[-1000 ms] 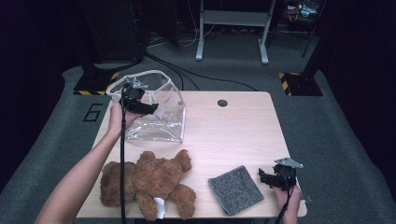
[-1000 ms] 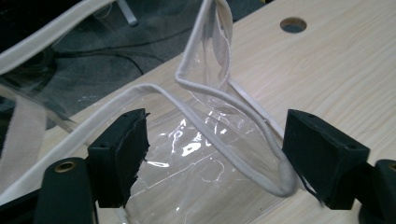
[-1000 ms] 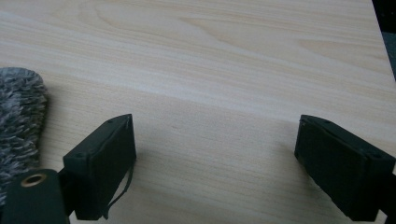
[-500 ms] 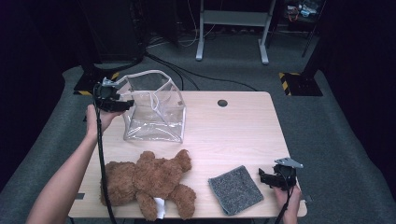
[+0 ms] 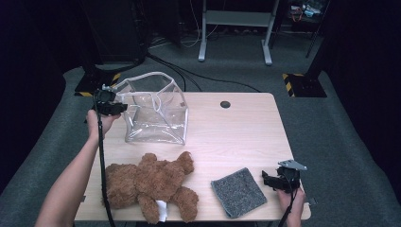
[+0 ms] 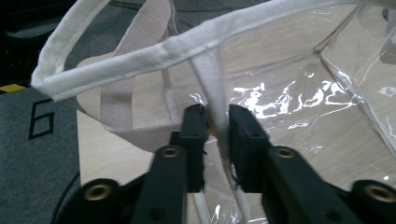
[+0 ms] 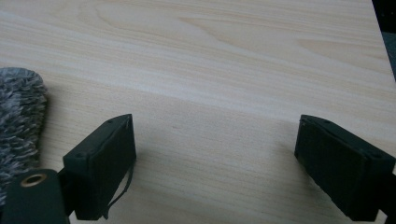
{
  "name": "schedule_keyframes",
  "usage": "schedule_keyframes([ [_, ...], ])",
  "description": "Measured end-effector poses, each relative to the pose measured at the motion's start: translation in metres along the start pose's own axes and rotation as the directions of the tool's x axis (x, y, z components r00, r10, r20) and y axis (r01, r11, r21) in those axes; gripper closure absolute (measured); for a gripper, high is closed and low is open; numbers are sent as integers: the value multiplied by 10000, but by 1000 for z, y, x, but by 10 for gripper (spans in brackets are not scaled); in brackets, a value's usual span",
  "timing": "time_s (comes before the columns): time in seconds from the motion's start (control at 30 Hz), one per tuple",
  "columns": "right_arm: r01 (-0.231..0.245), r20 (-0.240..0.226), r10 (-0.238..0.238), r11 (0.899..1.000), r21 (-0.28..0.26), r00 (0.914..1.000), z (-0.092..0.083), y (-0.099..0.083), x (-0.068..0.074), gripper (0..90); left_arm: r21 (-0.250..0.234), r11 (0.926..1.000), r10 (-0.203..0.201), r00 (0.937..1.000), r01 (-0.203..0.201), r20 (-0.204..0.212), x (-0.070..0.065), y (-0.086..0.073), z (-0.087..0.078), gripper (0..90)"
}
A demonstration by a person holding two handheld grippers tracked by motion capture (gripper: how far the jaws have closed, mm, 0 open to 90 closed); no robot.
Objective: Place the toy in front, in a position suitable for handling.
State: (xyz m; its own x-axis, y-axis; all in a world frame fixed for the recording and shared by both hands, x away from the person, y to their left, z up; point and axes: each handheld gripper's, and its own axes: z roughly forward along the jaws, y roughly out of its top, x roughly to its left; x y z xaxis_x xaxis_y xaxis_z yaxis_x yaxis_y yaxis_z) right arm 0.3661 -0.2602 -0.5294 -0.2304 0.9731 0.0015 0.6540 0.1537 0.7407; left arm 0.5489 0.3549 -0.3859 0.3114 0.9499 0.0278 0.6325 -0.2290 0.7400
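Observation:
A clear plastic bag (image 5: 156,113) with white trim stands open at the table's back left. My left gripper (image 5: 118,108) is at its left rim, shut on the bag's white edge strip (image 6: 212,88), which runs up between the jaws in the left gripper view. A brown teddy bear (image 5: 151,184) lies at the front left. Beside it, a grey cloth (image 5: 238,191) lies flat at the front. My right gripper (image 5: 268,179) rests open near the front right corner, just right of the grey cloth (image 7: 18,121), with bare wood between its jaws.
The wooden table (image 5: 227,137) has a round cable hole (image 5: 225,104) at the back centre. A cable (image 5: 101,161) trails from the left gripper down past the bear. Grey carpet, floor cables and a white metal stand (image 5: 234,28) lie beyond the table.
My left gripper has moved left and slightly toward the front, from above the bag's top to its left rim, pulling the bag's edge outward. The right gripper has stayed put.

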Motion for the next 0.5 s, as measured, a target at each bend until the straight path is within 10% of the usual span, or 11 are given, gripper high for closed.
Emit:
schedule_keyframes([
  [0.5,-7,3,7,10000,1,10000,0,0,0,118,-528,9985,57,9900,-133,-1409,18,-12,-11,851],
])
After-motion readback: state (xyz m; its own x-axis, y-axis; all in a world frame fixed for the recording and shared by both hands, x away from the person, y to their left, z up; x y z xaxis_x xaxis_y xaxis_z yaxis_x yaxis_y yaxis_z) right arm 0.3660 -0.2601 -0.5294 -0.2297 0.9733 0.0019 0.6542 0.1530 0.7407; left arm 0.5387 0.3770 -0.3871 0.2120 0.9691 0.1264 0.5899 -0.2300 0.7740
